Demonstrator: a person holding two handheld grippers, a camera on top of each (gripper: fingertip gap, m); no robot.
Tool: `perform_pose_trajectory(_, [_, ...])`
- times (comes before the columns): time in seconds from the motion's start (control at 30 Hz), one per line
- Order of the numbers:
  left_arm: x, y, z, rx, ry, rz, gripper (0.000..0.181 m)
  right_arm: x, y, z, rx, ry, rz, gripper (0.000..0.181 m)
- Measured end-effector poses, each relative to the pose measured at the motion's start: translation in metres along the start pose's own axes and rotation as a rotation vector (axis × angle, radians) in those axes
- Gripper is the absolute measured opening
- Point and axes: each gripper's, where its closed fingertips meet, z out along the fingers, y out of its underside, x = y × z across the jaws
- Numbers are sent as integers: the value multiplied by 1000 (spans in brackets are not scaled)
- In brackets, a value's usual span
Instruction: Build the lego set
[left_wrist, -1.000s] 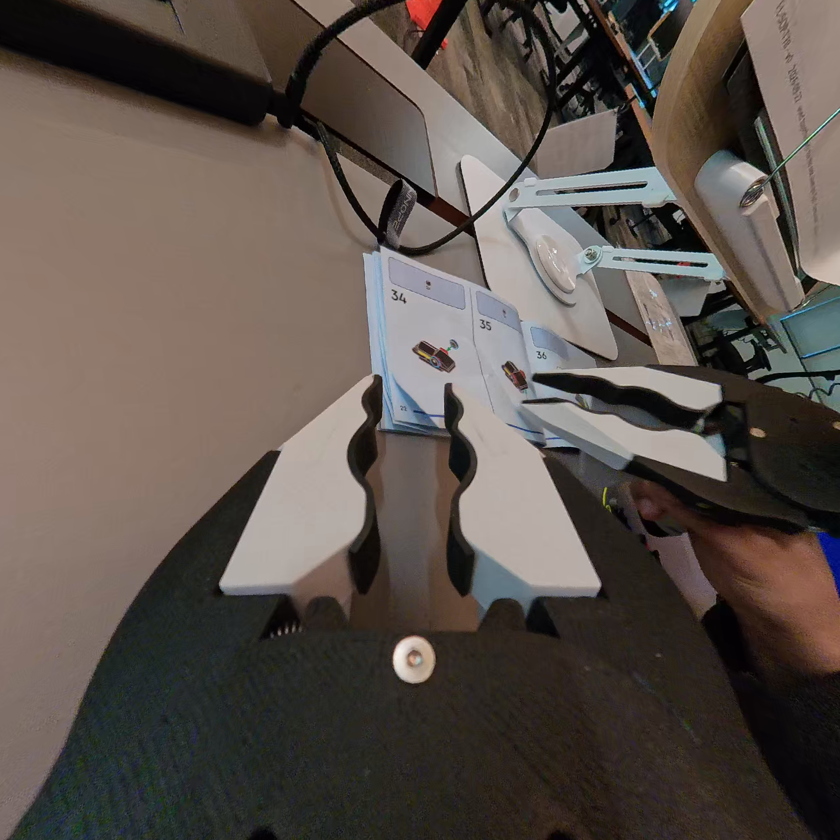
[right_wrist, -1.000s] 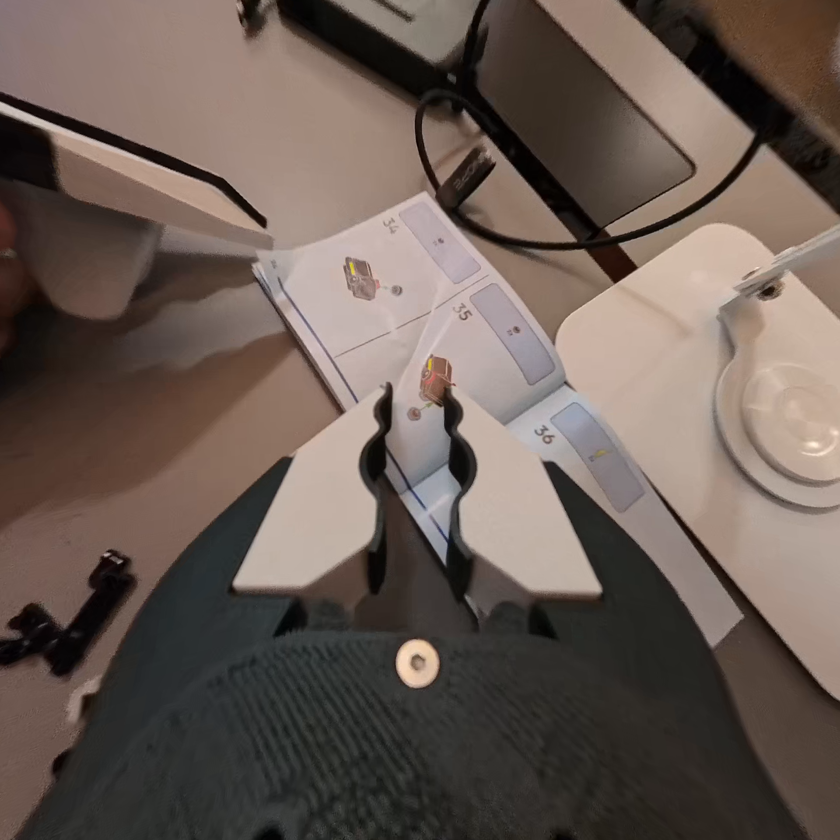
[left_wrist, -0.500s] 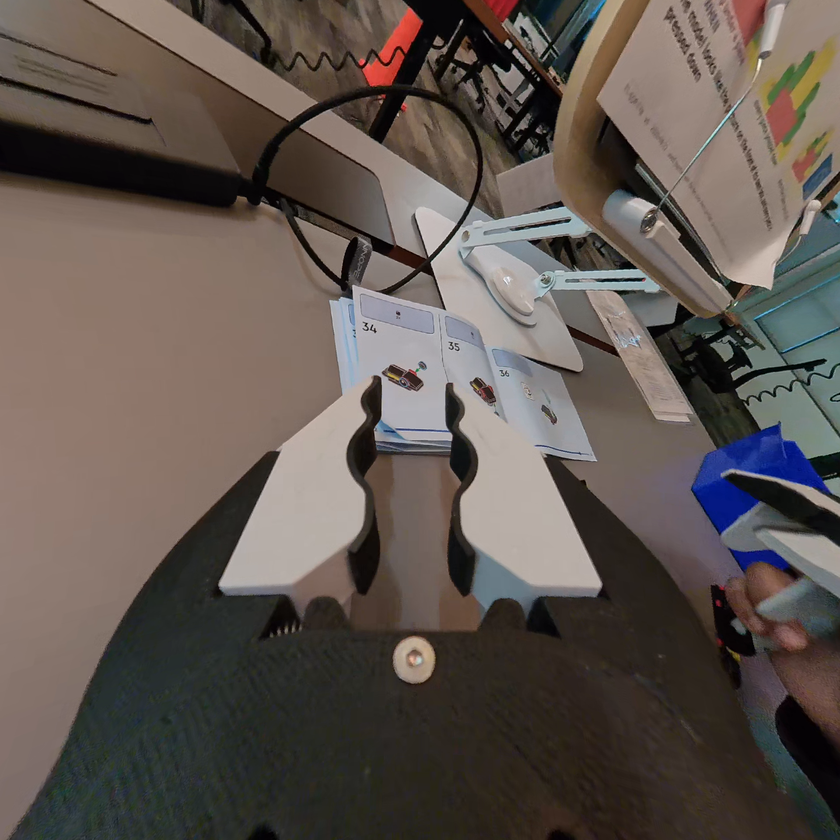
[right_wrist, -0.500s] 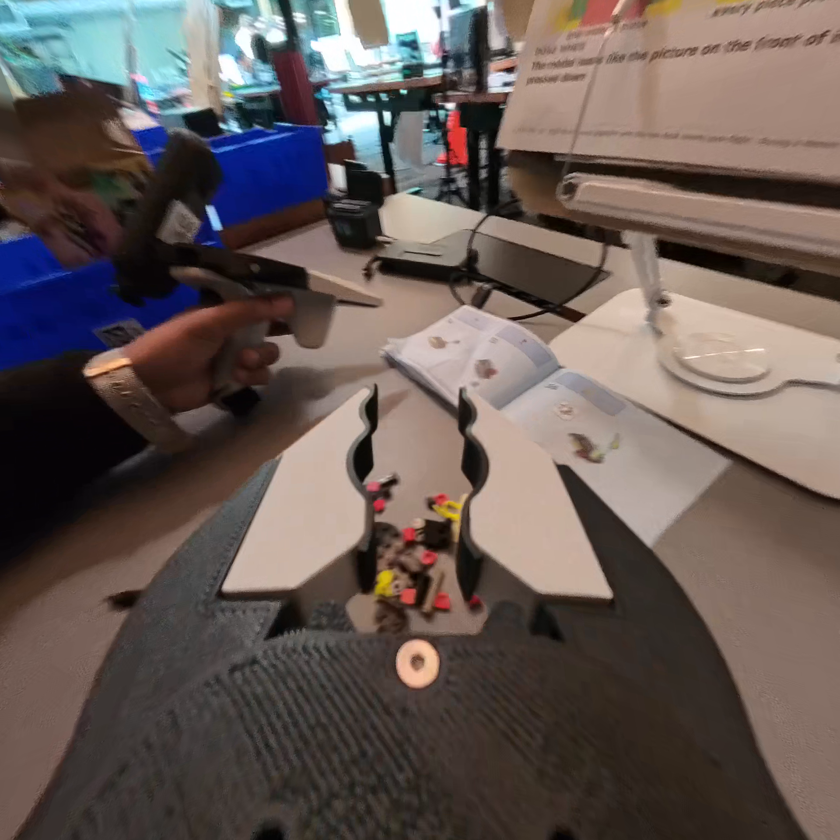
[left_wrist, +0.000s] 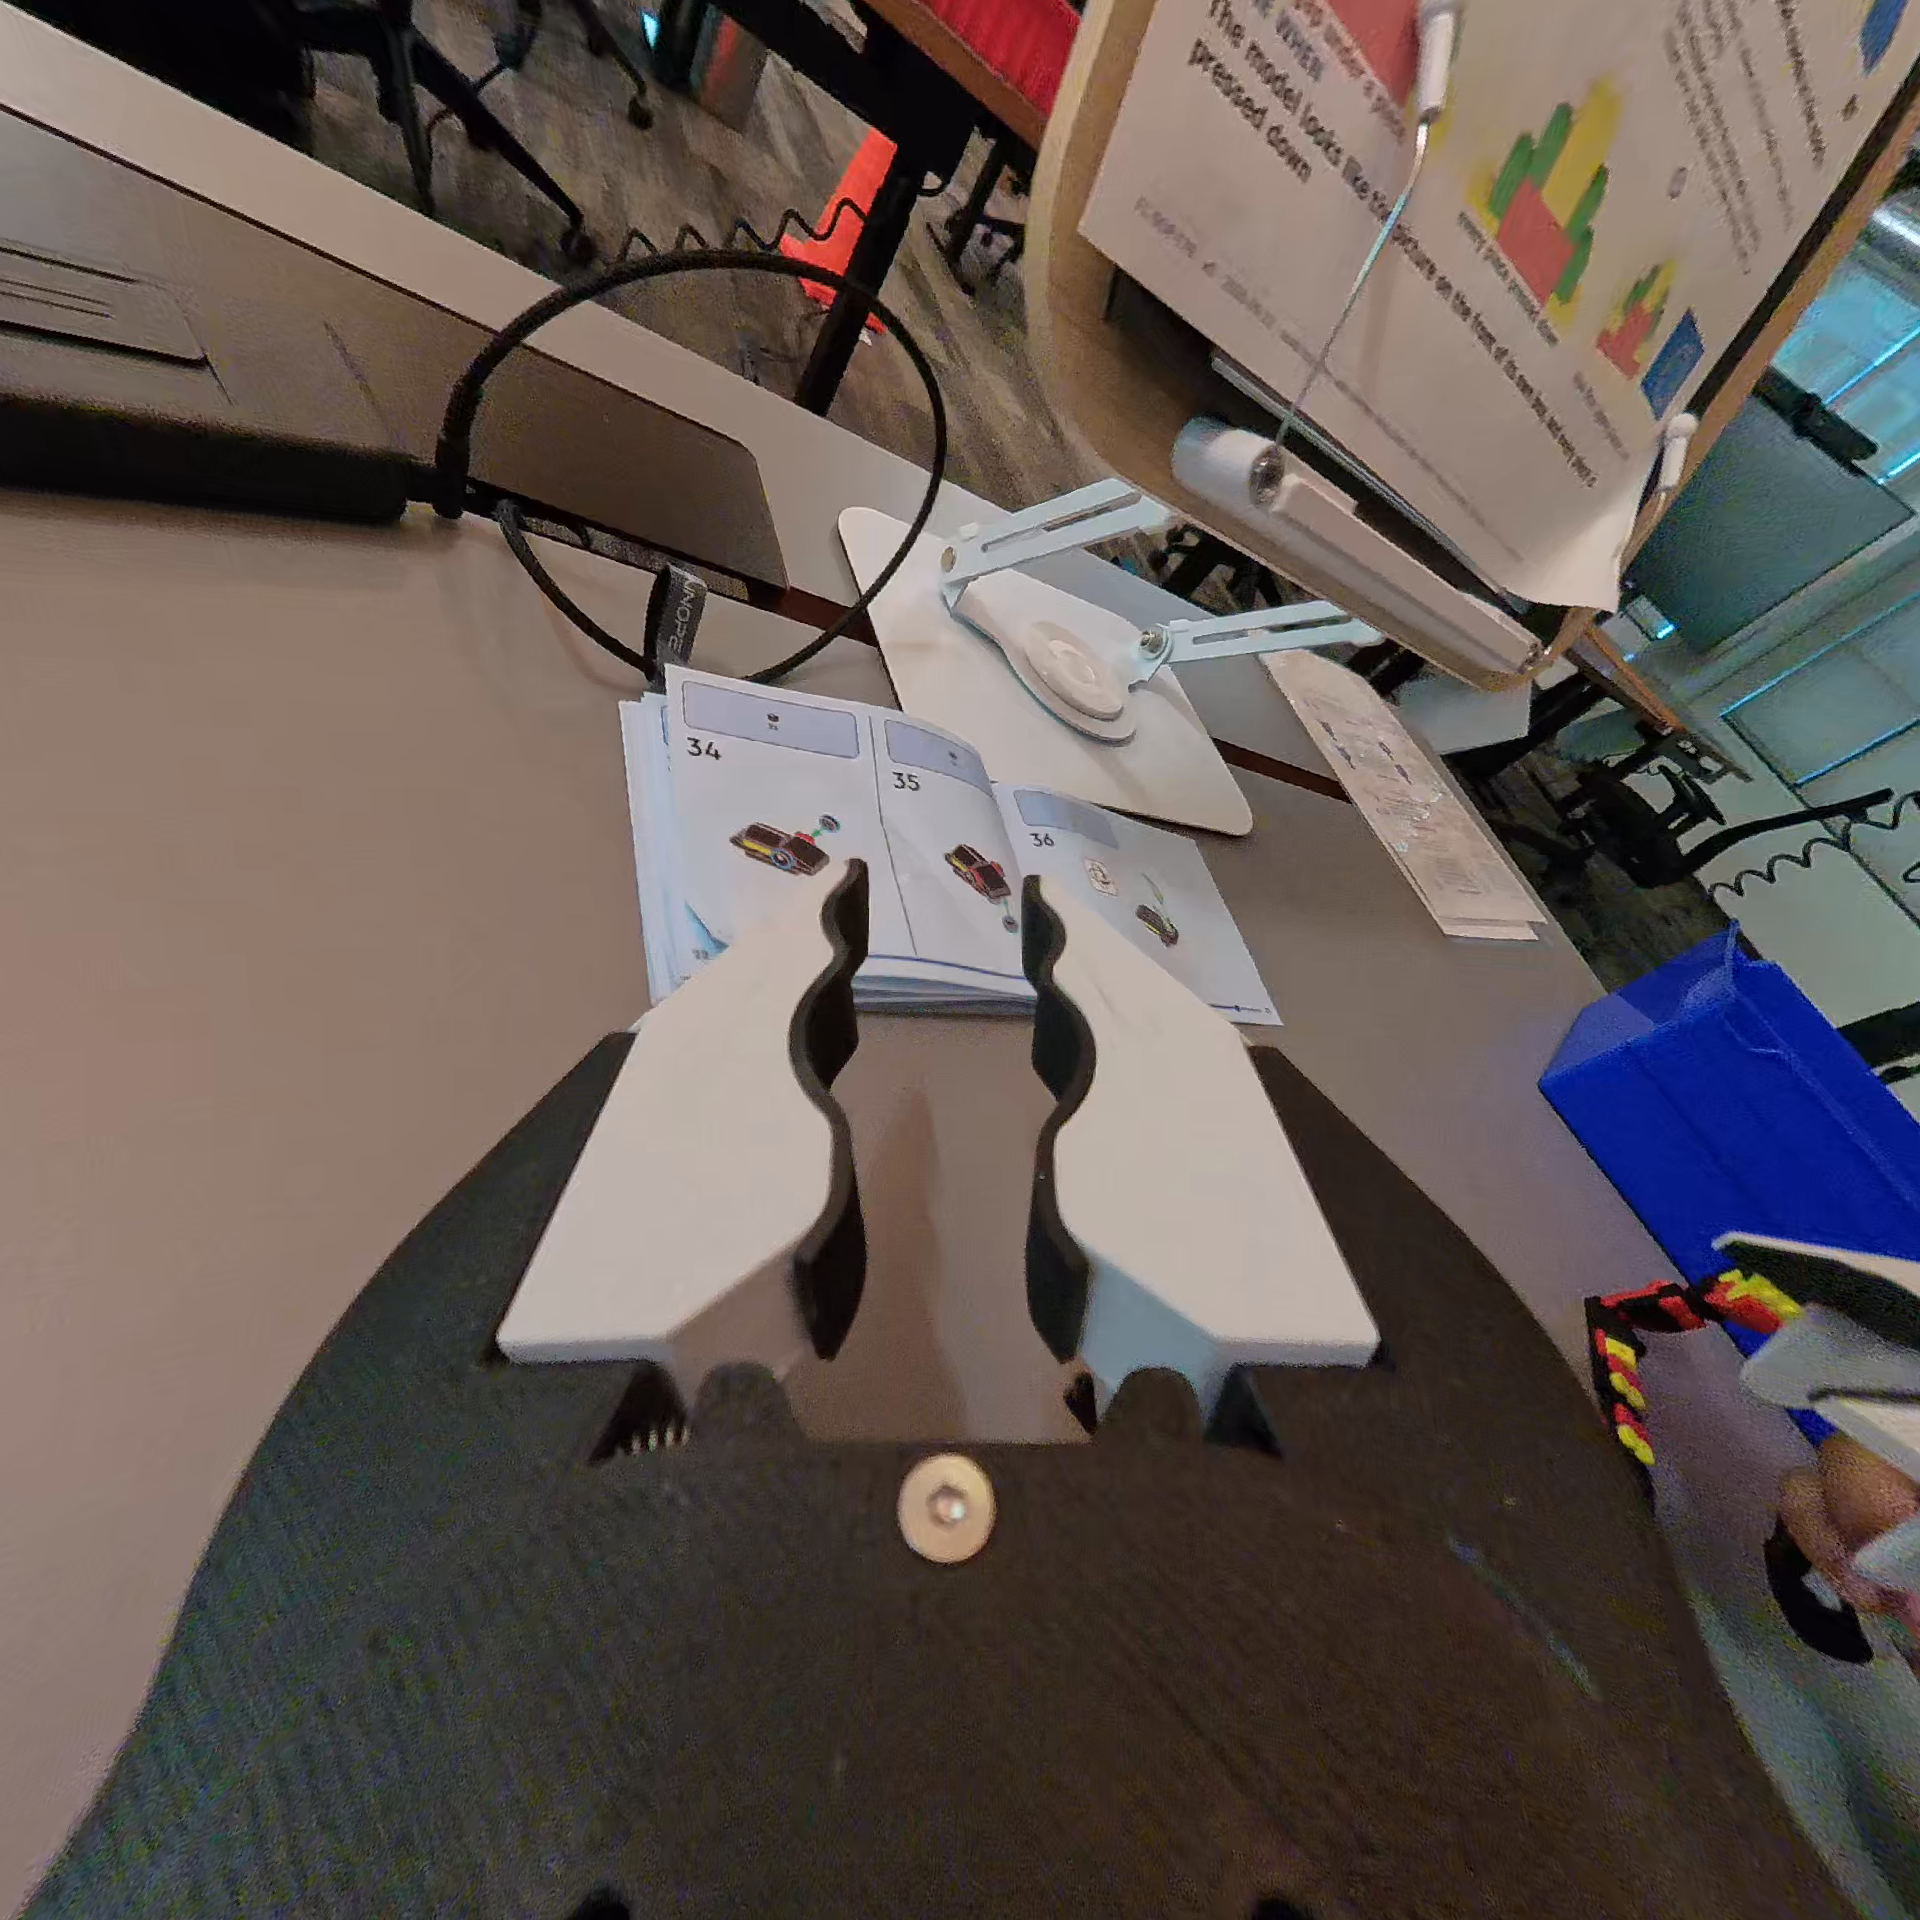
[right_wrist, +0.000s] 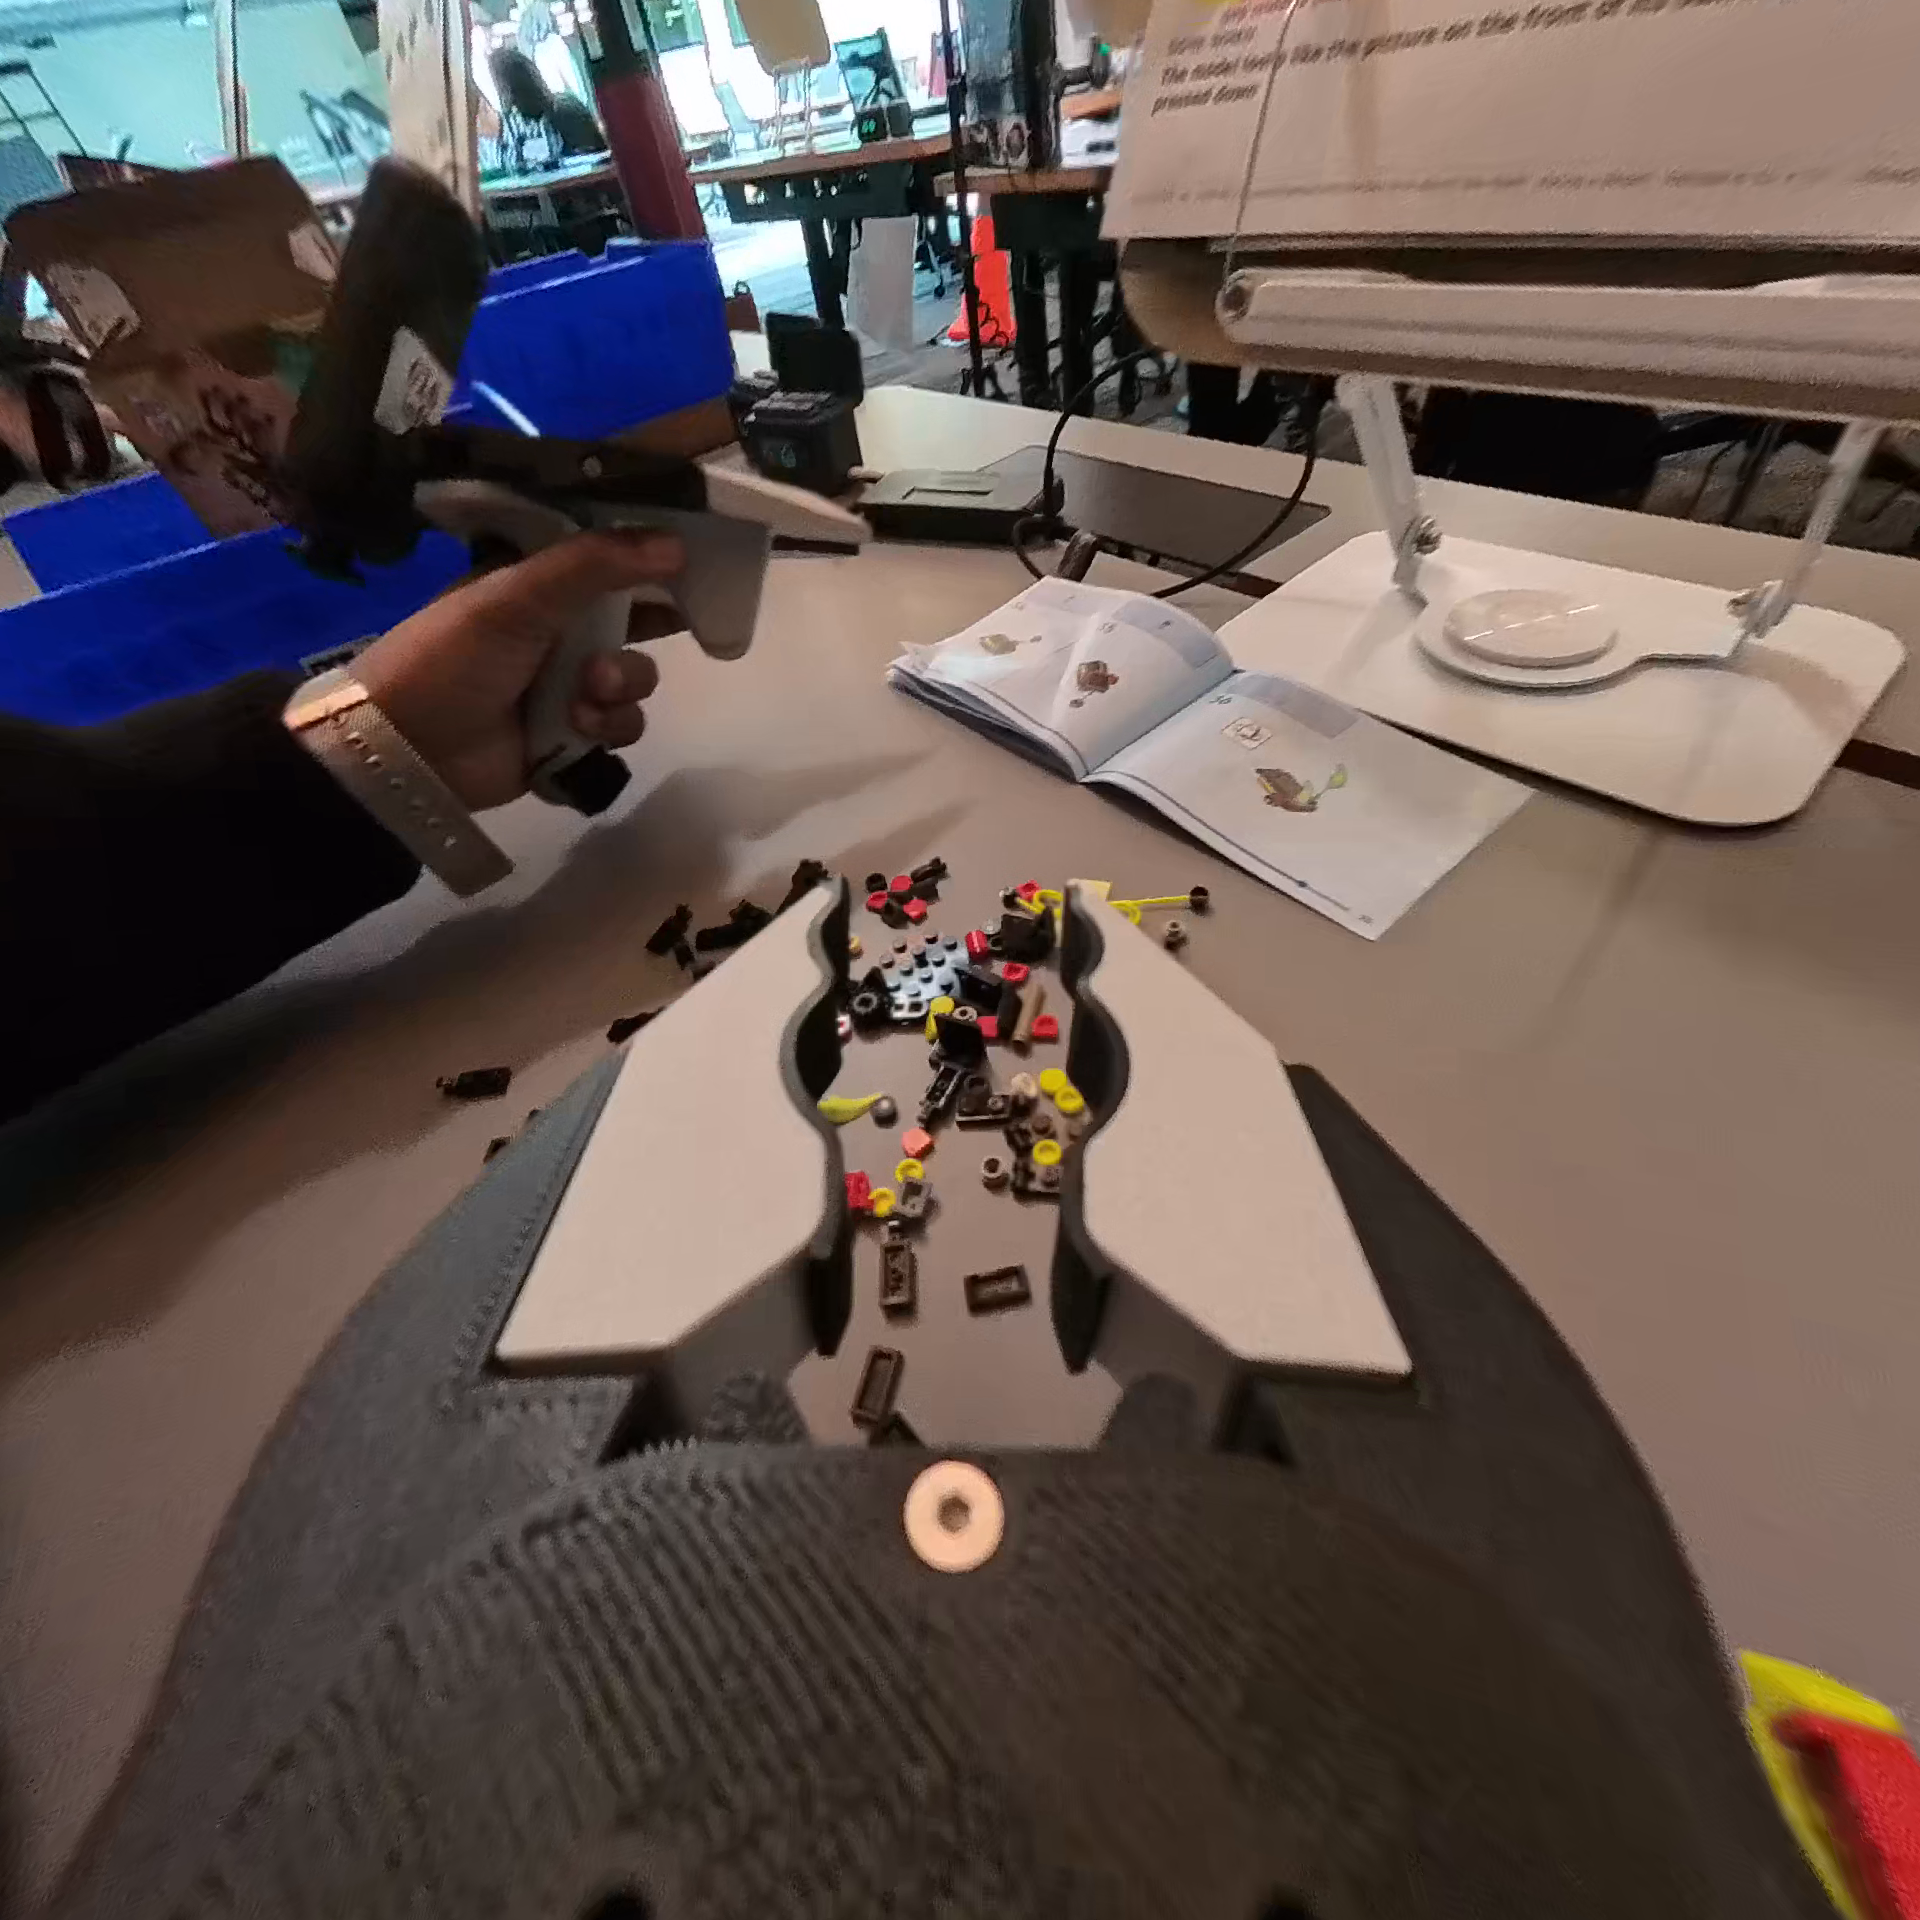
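Bare table (right_wrist: 1558, 1195) lies open at three o'clock of the loose bricks (right_wrist: 966, 1060); booklet (right_wrist: 1174, 727) and white stand base (right_wrist: 1621, 707) block one o'clock, blue bins (right_wrist: 208, 613) crowd ten.

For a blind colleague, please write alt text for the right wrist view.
The right gripper, fingers open and empty, hovers over loose lego pieces scattered on a grey table. An open instruction booklet lies beyond; a hand holds the left gripper at left.
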Motion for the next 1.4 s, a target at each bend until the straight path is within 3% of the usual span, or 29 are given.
perform_pose_trajectory(0.2, [20,5,-33,72,20,-41,24,7,-3,-4,8,-4,17,38])
perform_pose_trajectory(0.33, [40,16,-38,5,97,-61,24,11,-7,-10,-6,48,-31,43])
perform_pose_trajectory(0.53, [68,40,-30,-93,202,106,35,22,-13,-15,37,113,-91,40])
perform_pose_trajectory(0.63, [68,52,-25,-145,183,208,37,21,-8,-12,15,129,-123,38])
perform_pose_trajectory(0.97, [84,63,-22,-179,237,185,36,7,-4,-9,2,53,-150,0])
perform_pose_trajectory(1.4, [88,72,-19,-210,236,202,31,5,-1,-7,-15,20,-105,0])
